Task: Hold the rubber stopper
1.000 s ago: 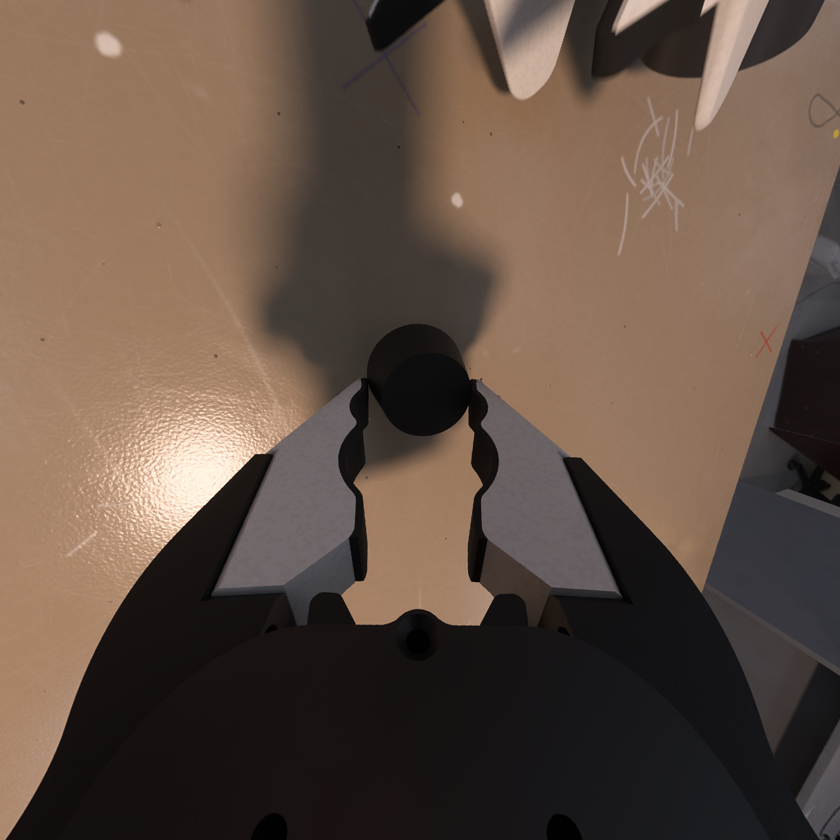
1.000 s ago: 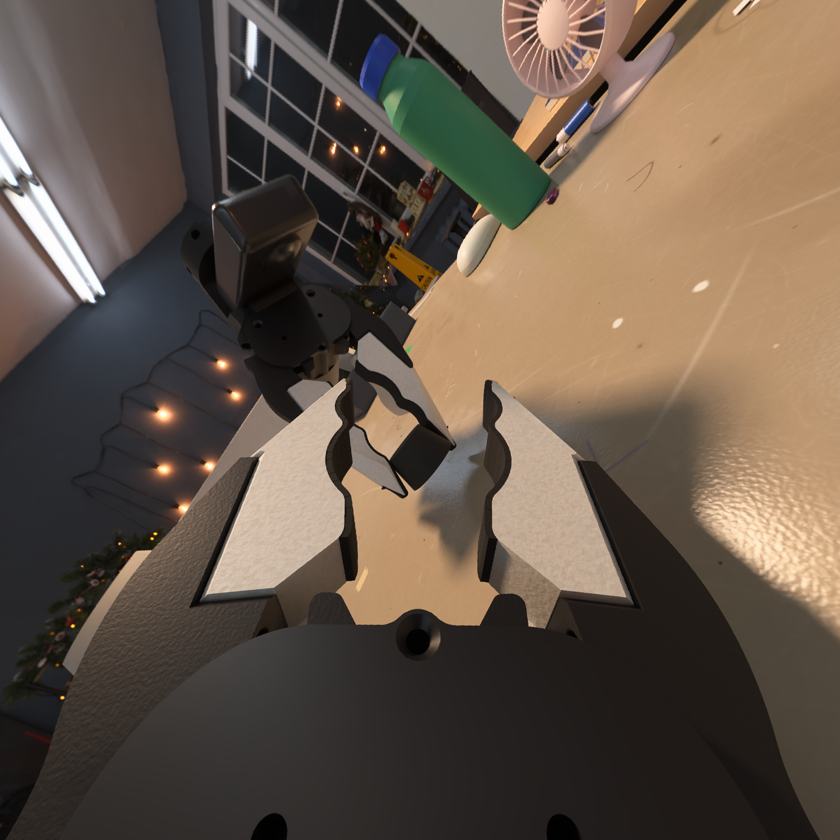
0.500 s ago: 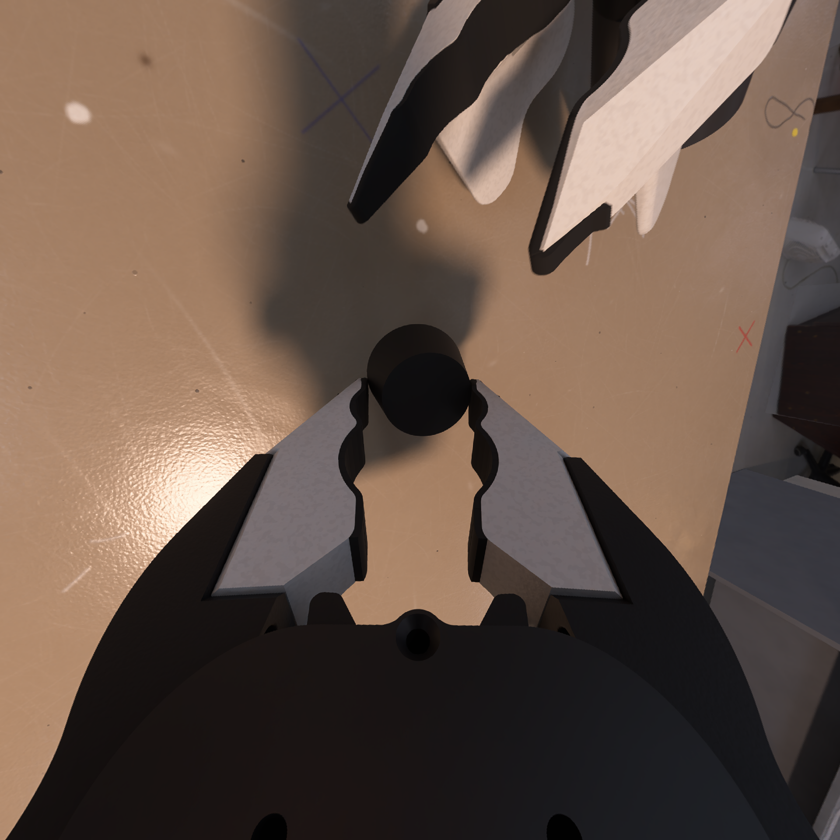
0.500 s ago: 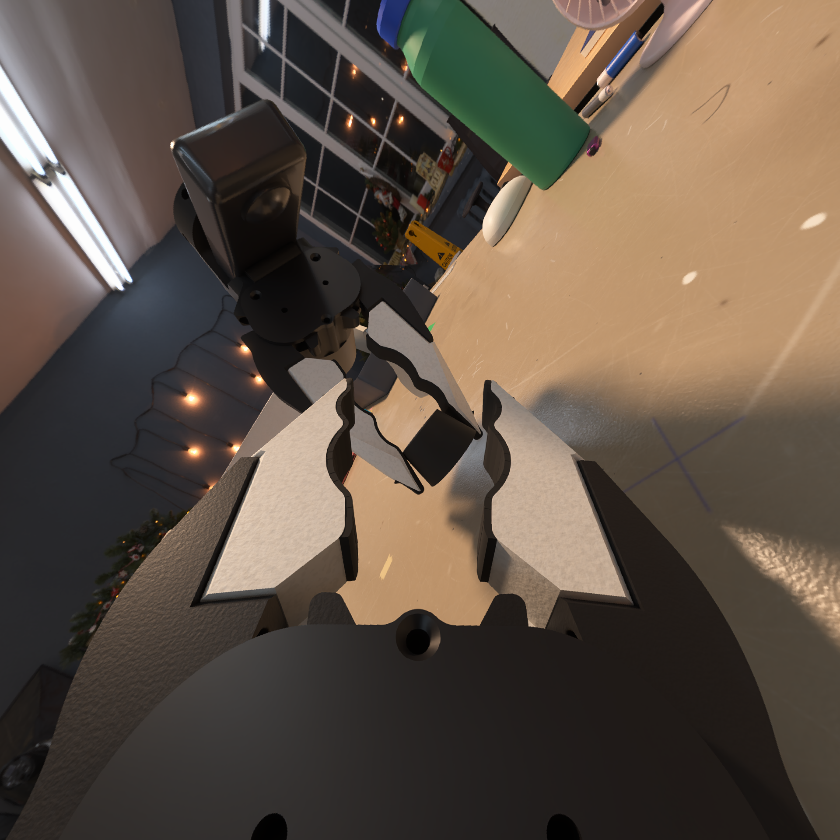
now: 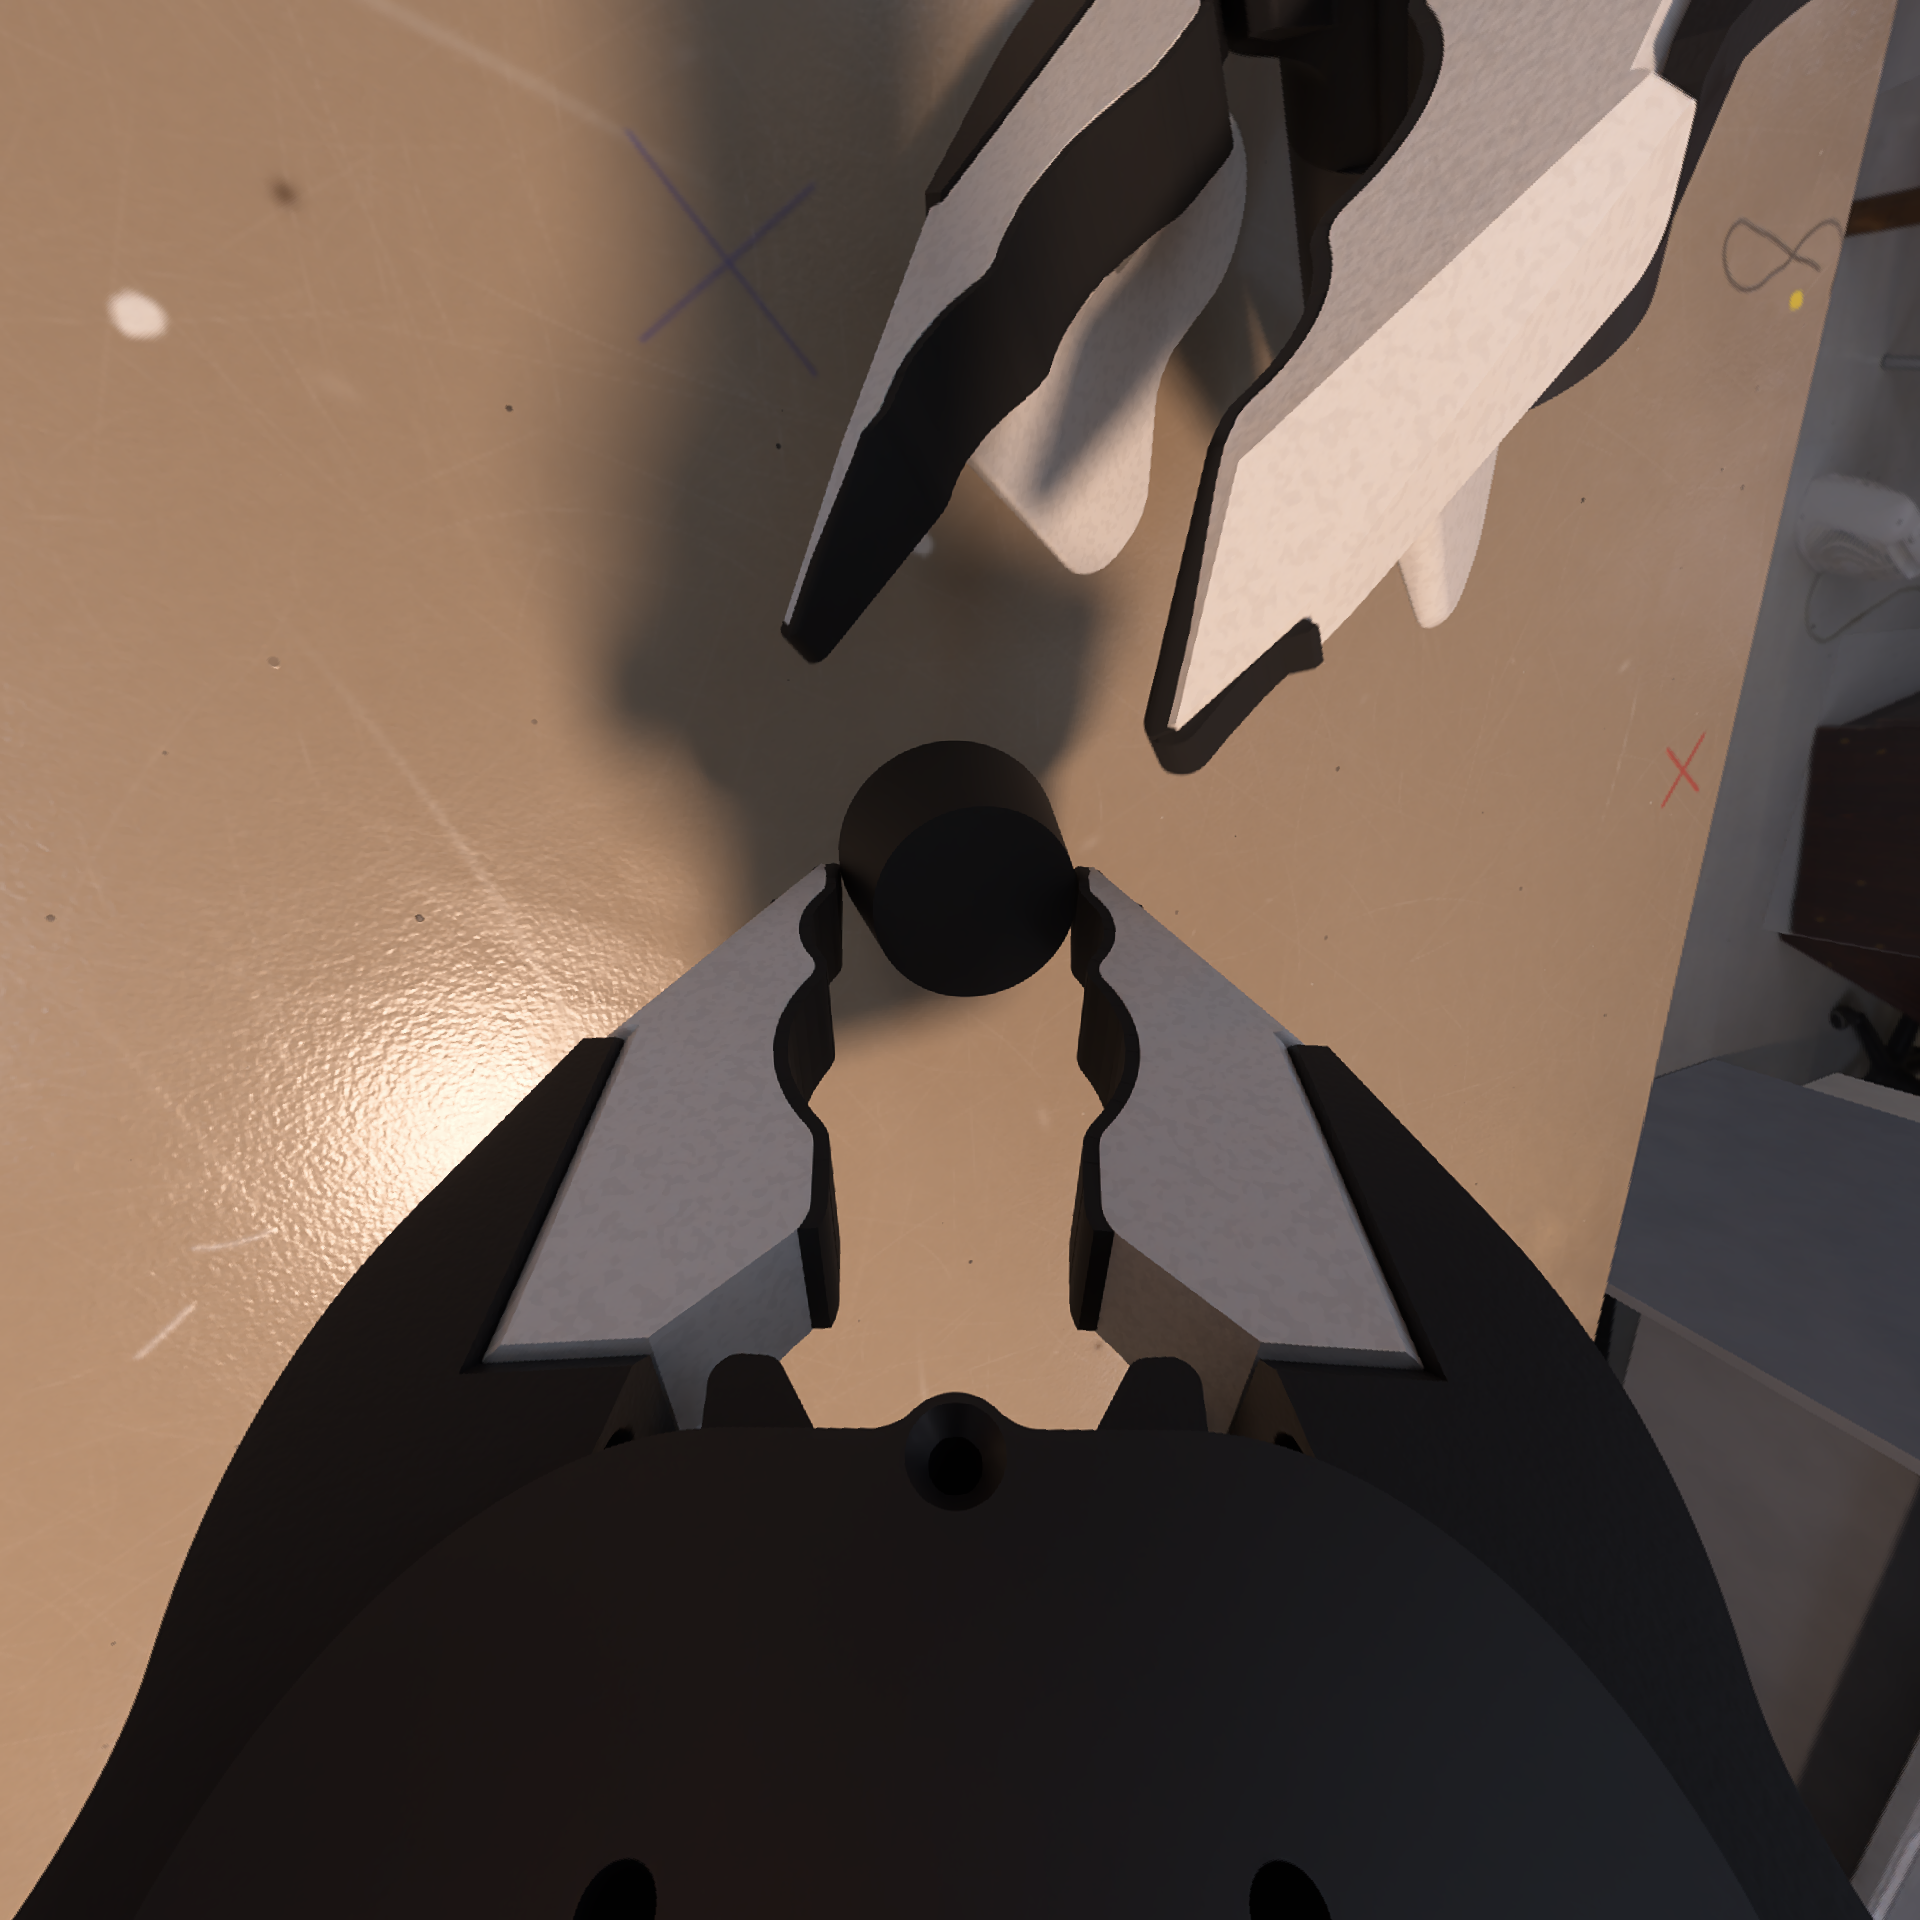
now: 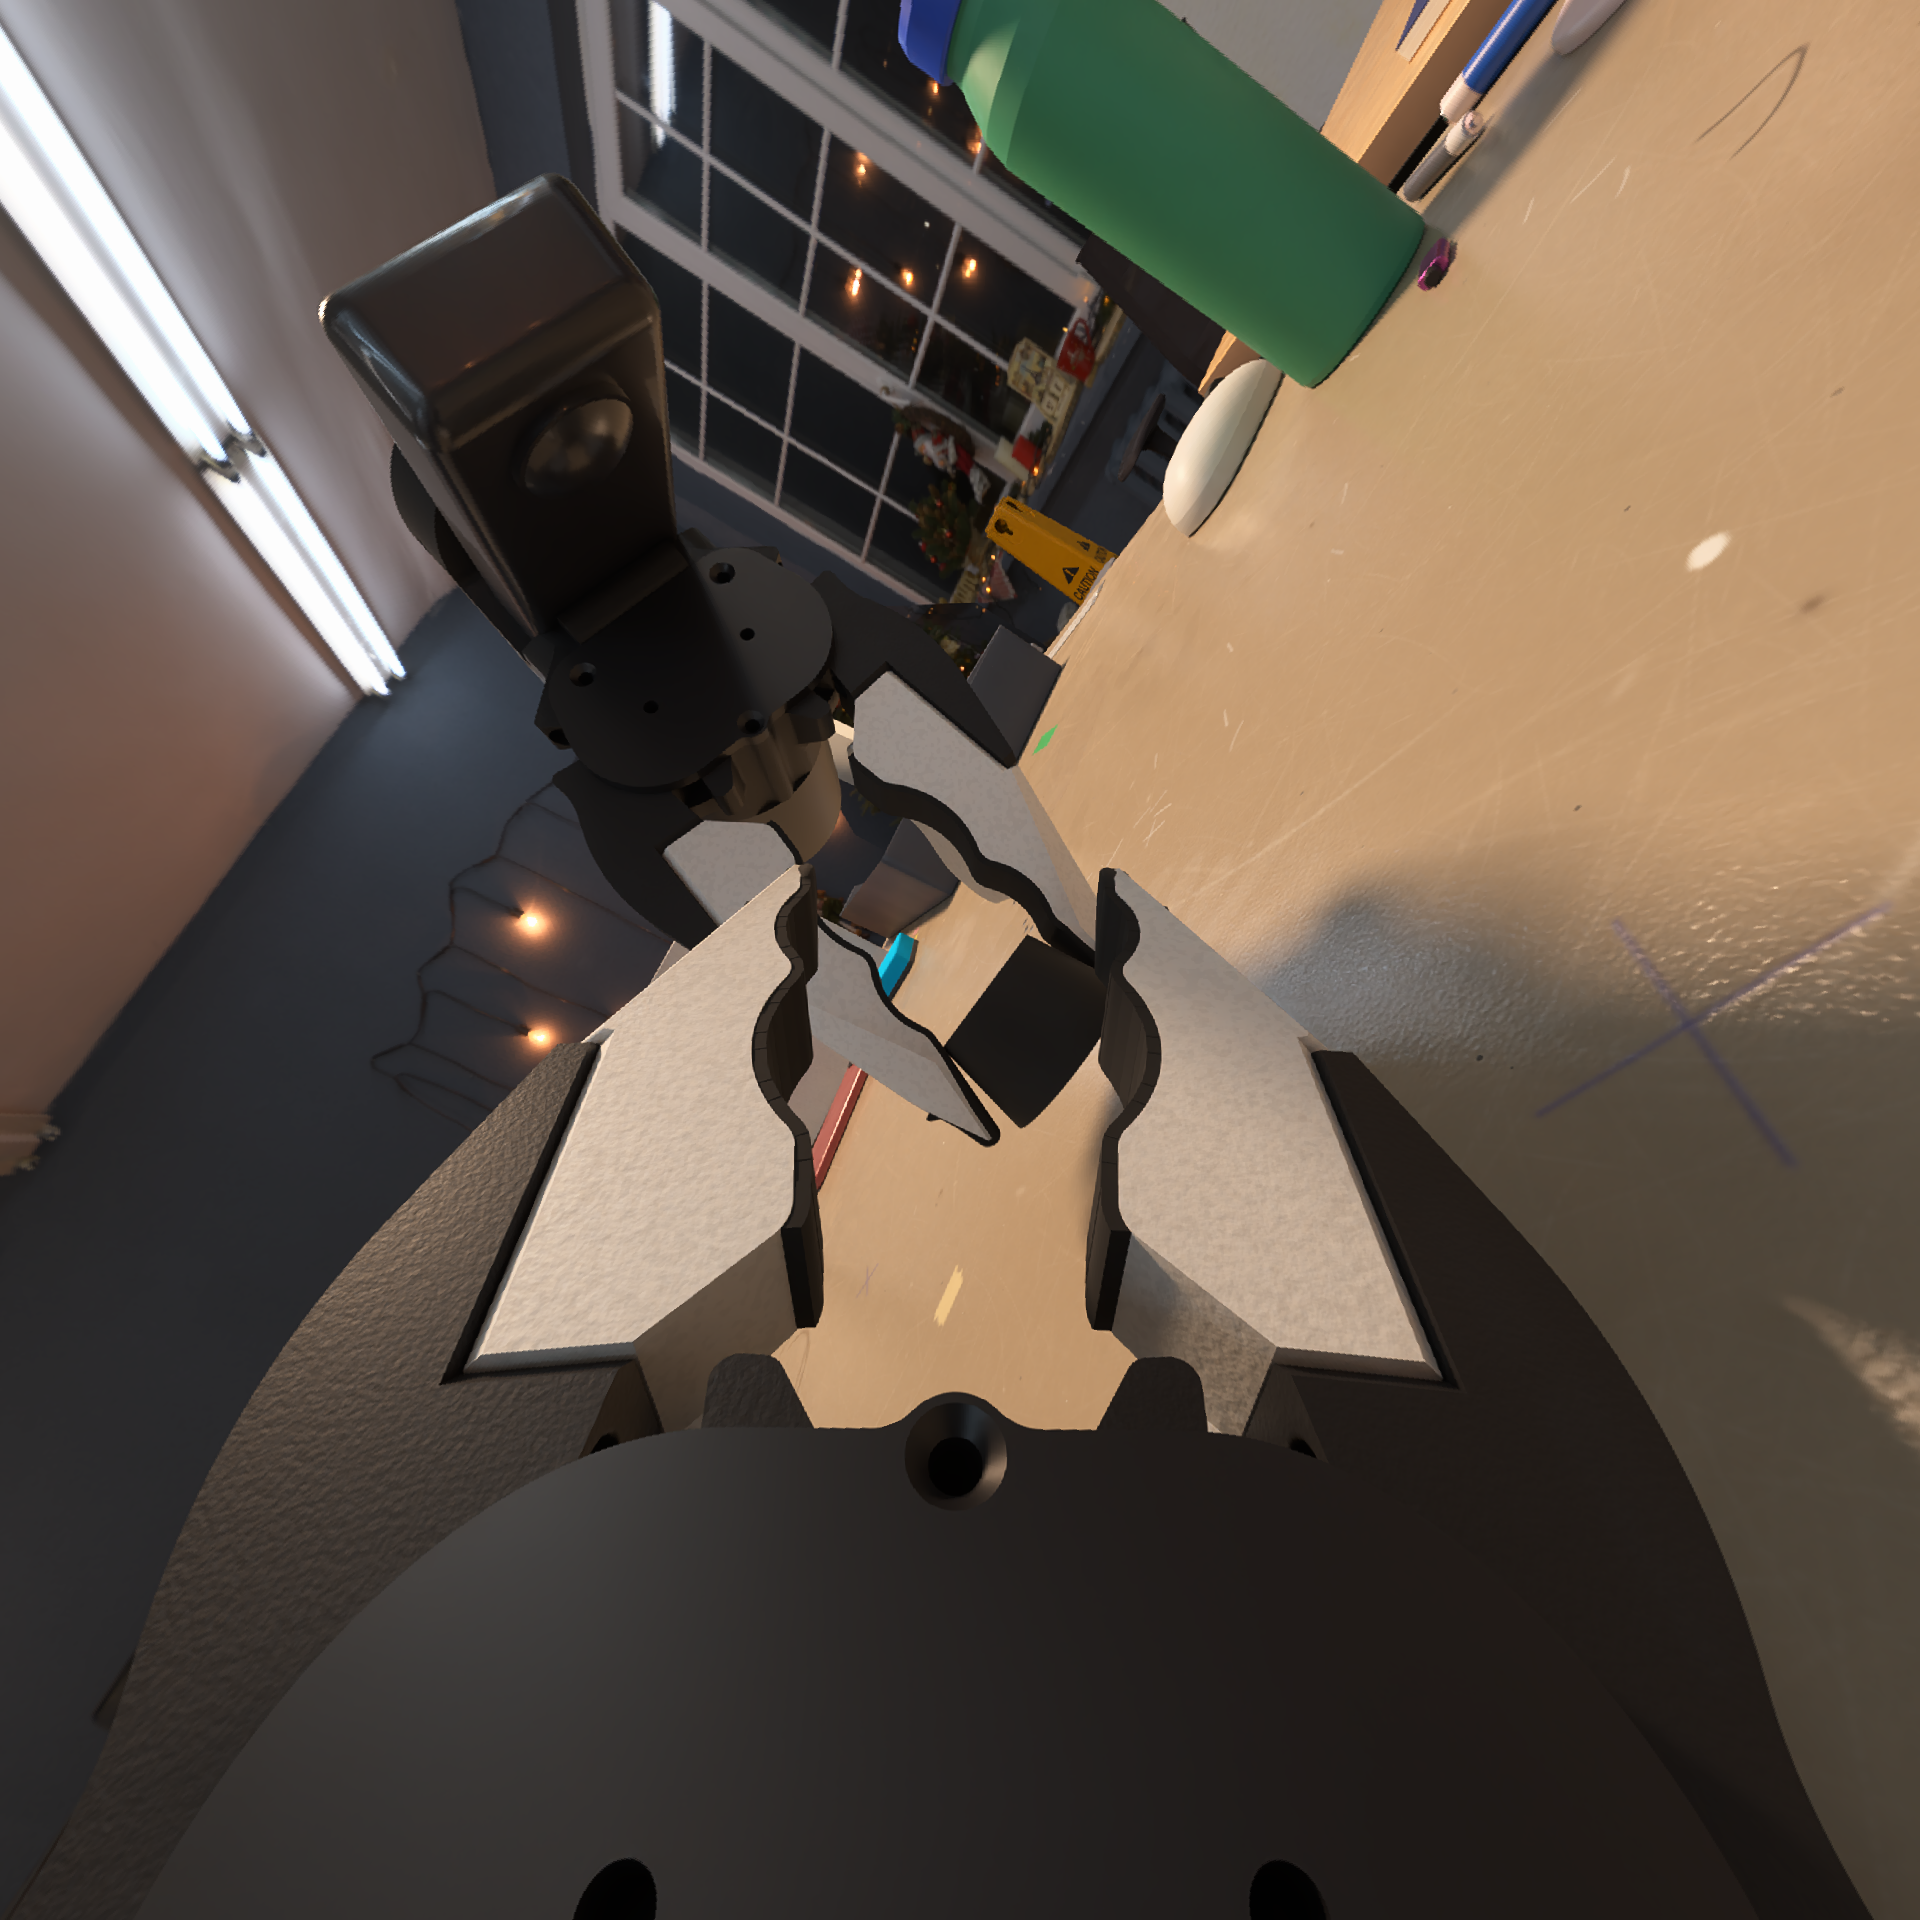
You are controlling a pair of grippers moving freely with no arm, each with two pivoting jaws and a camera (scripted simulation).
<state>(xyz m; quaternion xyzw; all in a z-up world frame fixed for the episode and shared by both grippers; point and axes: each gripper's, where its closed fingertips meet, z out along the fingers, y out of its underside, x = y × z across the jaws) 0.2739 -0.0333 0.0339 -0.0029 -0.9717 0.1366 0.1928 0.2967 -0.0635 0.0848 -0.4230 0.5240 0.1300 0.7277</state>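
Note:
The black rubber stopper point(image 5: 956, 883) is a short cylinder held above the tan table point(image 5: 312, 727). My left gripper point(image 5: 956, 894) is shut on the stopper, pinching its sides at the fingertips. My right gripper point(image 5: 992, 691) comes in from the top of the left wrist view, open and empty, with its tips a short way beyond the stopper and not touching it. In the right wrist view my right gripper point(image 6: 954, 883) is open. The stopper point(image 6: 1023, 1029) shows between its fingers, close to the right one, held by the left gripper point(image 6: 1029, 1049).
A green bottle with a blue cap point(image 6: 1174, 177) stands far off on the table, with a white rounded object point(image 6: 1216, 447) and pens point(image 6: 1475, 94) near it. The table's edge point(image 5: 1756, 727) runs down the right of the left wrist view.
My right gripper has moved in toward the stopper, staying open. My left gripper has kept its hold on the stopper and barely moved.

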